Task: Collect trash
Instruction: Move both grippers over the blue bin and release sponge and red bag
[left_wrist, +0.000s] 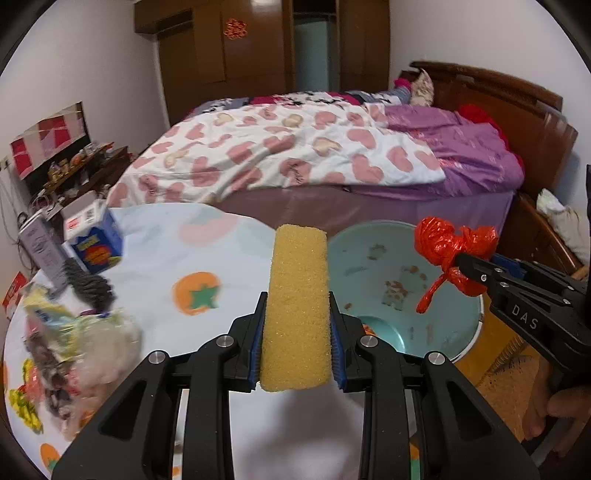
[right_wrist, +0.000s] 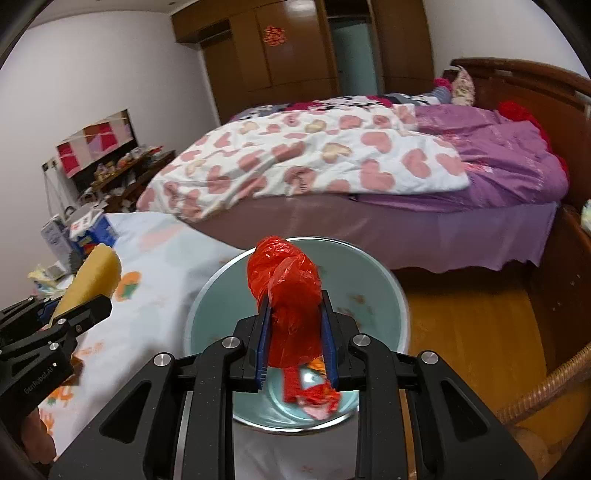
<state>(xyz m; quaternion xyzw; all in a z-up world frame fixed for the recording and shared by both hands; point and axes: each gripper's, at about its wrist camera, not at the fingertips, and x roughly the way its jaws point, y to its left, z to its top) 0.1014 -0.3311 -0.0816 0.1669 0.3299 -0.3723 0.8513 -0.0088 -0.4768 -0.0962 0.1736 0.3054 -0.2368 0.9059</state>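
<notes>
A yellow sponge (left_wrist: 297, 306) stands upright between the blue pads of my left gripper (left_wrist: 297, 314), which is shut on it, above the patterned tablecloth (left_wrist: 159, 240). The same sponge (right_wrist: 92, 280) shows at the left of the right wrist view. My right gripper (right_wrist: 295, 328) is shut on a knotted red plastic bag (right_wrist: 286, 295), held over a pale green bin (right_wrist: 210, 314). In the left wrist view the red bag (left_wrist: 448, 251) hangs above that bin (left_wrist: 369, 251), whose inside is stained. Red and pink scraps (right_wrist: 314, 395) lie at the bin's bottom.
A pile of wrappers and crumpled trash (left_wrist: 62, 350) lies at the table's left, with a blue carton (left_wrist: 94, 236) and a dark brush-like item (left_wrist: 90, 284) behind it. A bed (left_wrist: 295, 155) with a heart-patterned quilt stands beyond the table. A wicker rim (right_wrist: 546, 384) is at right.
</notes>
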